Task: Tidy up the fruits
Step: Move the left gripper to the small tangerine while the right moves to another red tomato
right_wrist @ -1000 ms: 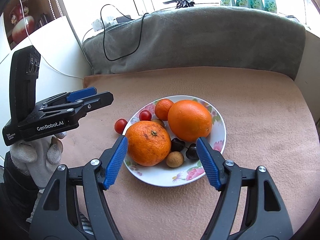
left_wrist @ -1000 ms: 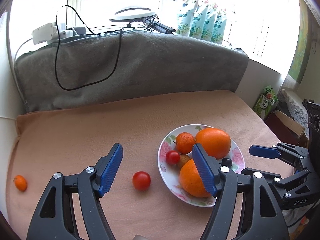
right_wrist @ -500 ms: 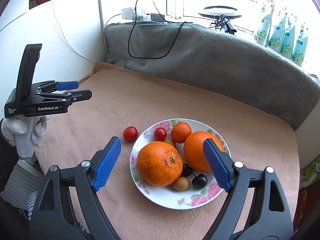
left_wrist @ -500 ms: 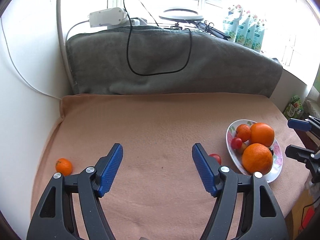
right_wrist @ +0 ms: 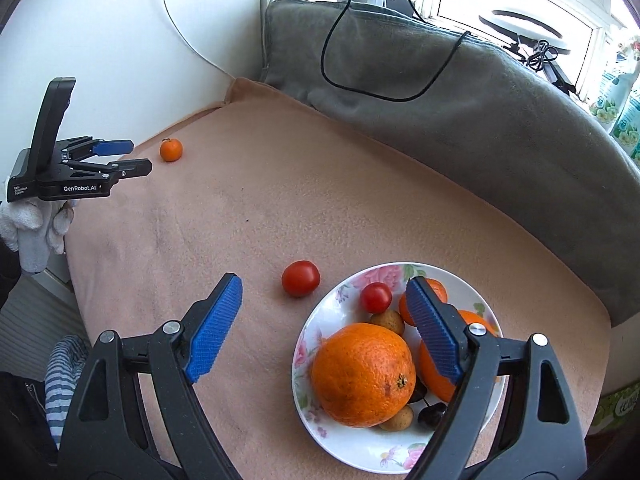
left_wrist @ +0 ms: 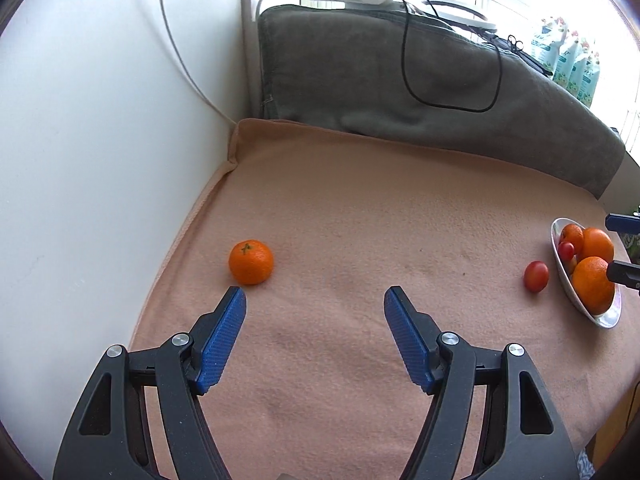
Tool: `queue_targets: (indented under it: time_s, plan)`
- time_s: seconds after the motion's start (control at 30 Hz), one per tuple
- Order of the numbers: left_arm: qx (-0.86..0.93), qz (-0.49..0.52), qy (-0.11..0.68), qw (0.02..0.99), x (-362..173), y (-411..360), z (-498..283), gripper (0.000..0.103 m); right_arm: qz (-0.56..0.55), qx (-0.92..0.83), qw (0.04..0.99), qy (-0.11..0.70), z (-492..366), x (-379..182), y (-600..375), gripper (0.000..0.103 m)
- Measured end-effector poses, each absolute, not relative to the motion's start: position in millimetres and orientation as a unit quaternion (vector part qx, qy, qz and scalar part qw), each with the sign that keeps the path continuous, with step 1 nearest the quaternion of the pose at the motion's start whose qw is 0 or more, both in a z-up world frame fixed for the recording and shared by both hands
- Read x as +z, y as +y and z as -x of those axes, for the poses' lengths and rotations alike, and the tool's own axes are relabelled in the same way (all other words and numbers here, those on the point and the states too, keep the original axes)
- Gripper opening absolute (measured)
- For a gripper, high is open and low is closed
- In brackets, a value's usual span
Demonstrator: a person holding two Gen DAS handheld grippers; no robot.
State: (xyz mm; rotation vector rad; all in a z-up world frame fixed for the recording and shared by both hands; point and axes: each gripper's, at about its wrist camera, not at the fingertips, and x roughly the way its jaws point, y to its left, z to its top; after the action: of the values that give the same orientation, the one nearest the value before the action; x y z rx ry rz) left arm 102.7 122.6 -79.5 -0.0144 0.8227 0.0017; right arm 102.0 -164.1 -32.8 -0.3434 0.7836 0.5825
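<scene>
Left claw (left_wrist: 315,300), wide open and empty, near mandarin (left_wrist: 251,261); right claw (right_wrist: 322,290), open, empty, above plate (right_wrist: 320,432); tomato (right_wrist: 300,278) beside plate.

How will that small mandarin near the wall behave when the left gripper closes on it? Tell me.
The small mandarin is round and sits free on the peach blanket, so a nudge would probably roll it. Its peel looks dimpled, so the ribbed blue pads of the open left gripper should hold it. Likely soft; squeeze gently.
</scene>
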Motion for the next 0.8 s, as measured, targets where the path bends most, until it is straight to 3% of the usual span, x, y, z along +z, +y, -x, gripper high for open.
queue_targets:
  time_s: [0.3,0.53,0.67,0.8]
  plan:
    - [0.038,0.024,0.408,0.912,-86,155,-122,0.071,0.197,0.297,0.848,0.392,-121,-41,-144,0.086]
    - [0.035,0.042,0.422,0.905,-100,159,-130,0.066,0.218,0.317,0.825,0.413,-131,-52,-134,0.077]
    - [0.035,0.049,0.425,0.903,-103,158,-135,0.065,0.229,0.324,0.811,0.430,-137,-63,-131,0.063]
    - [0.032,0.051,0.426,0.903,-102,155,-136,0.060,0.229,0.335,0.799,0.444,-143,-70,-127,0.063]
